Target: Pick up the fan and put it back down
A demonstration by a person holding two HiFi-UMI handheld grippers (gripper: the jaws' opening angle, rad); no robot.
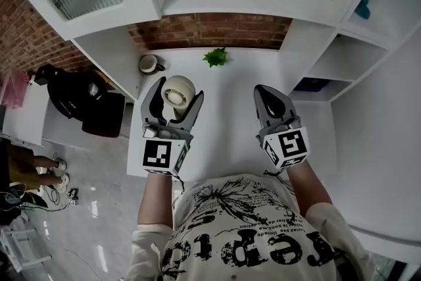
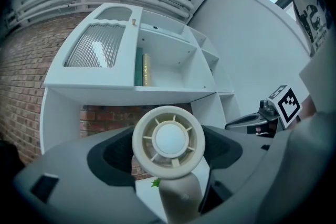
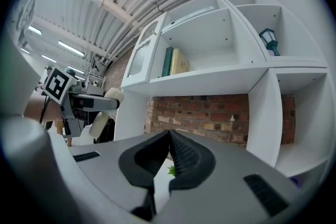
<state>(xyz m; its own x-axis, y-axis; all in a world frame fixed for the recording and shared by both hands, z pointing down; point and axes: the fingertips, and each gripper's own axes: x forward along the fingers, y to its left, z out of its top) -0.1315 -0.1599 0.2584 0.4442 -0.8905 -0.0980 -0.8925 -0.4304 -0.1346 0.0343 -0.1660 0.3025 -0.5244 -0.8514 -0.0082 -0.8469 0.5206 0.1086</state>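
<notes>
We have one fan (image 2: 168,141) grasped in the fingers of our left gripper (image 1: 178,91), while our right gripper (image 1: 264,91) is clenched, empty.

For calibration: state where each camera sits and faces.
Head view: on the head, steeply down at the desk; left claw, right claw, shirt show.
Left gripper view: on the left claw, facing shelves; fan between its jaws.
Right gripper view: on the right claw, facing shelves; jaws together.
Shared: each gripper view shows the other claw.
</notes>
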